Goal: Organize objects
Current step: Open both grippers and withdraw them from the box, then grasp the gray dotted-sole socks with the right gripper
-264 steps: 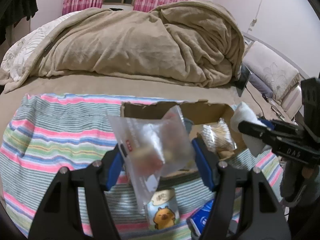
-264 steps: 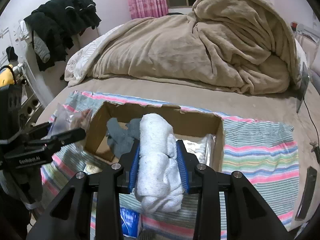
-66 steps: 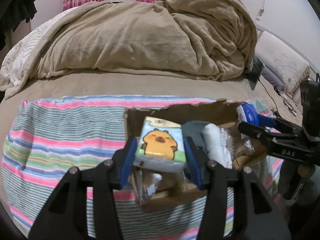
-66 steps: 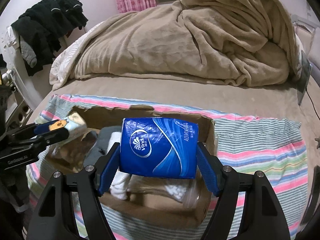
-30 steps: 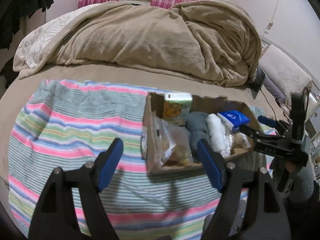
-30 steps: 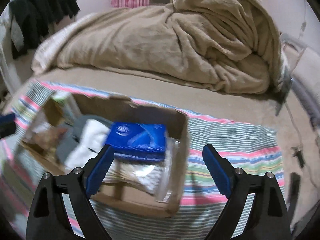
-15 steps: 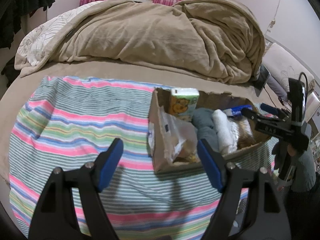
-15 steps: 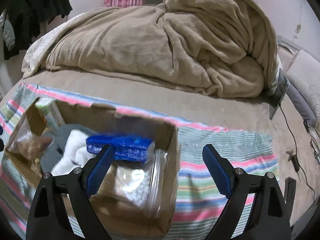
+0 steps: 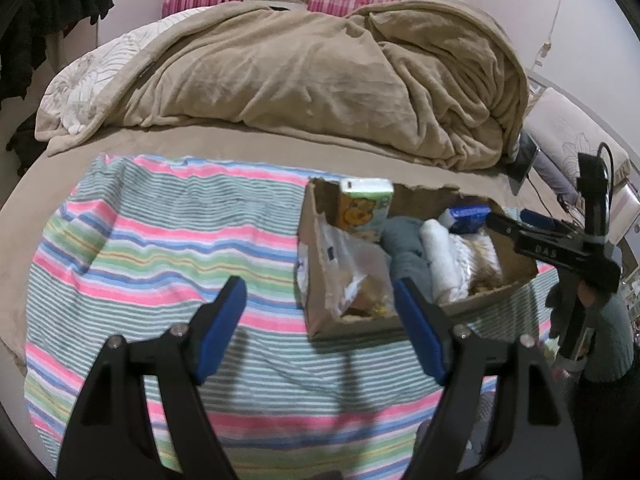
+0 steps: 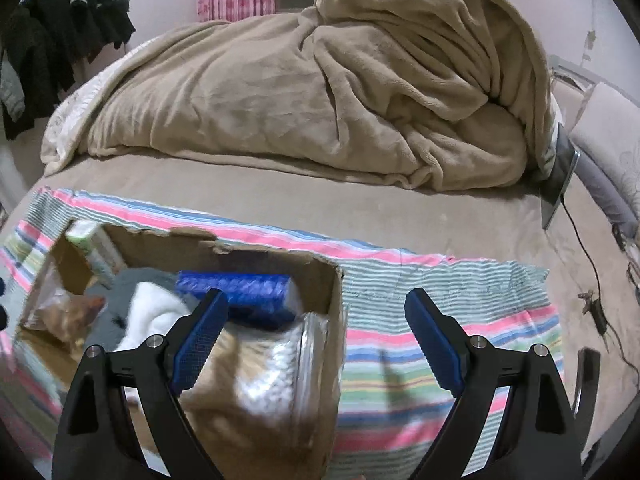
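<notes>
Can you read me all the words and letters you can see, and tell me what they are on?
"DAS" - white letters on the black body of the right gripper, seen from the left wrist view.
Blue tissue pack in the cardboard box: its print is too blurred to read.
Cartoon tissue pack: a bear-like picture shows, but no words can be read.
Clear plastic bag: a small blue mark, too small to read.
</notes>
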### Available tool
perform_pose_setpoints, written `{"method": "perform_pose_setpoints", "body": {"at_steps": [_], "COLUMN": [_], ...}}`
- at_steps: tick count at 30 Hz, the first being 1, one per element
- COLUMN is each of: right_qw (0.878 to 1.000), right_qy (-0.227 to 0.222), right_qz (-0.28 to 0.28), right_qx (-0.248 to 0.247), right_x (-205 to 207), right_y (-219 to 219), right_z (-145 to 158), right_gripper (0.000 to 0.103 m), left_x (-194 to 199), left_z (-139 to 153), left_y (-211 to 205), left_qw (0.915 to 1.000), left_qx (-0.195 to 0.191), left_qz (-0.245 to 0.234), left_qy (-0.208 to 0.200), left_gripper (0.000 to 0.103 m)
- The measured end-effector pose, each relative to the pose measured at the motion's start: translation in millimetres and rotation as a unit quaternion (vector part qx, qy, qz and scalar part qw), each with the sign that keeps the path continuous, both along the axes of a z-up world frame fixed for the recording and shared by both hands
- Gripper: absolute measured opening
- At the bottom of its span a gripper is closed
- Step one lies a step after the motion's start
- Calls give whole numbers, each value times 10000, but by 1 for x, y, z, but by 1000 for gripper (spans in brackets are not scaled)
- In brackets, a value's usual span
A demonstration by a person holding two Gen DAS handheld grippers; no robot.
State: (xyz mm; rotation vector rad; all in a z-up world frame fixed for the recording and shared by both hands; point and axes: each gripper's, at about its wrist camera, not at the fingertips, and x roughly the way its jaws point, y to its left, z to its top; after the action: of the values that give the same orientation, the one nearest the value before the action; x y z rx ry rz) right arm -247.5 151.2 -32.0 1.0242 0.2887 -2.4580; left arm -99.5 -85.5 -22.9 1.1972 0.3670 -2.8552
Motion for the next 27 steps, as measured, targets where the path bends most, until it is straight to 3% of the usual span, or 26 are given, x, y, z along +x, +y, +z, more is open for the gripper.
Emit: {"method": "perform_pose_setpoints", "body": {"at_steps": [14, 27], "right_qw": [9986, 9937], "right_qy": [-256, -603], "right_qz": [372, 928], "right_qx": [-282, -173], "right_x": [78, 157], "right_y": [18, 12], "right_z": [14, -4], "right_gripper": [92, 92], "left_x": [37, 84], "left_z": [9, -11], "left_y": [24, 32], "left_qw": [9998, 9996], "left_qx": [-96, -69], "left_qz": [-173, -224], "left_qy": [48, -165], "left_gripper": [79, 79]}}
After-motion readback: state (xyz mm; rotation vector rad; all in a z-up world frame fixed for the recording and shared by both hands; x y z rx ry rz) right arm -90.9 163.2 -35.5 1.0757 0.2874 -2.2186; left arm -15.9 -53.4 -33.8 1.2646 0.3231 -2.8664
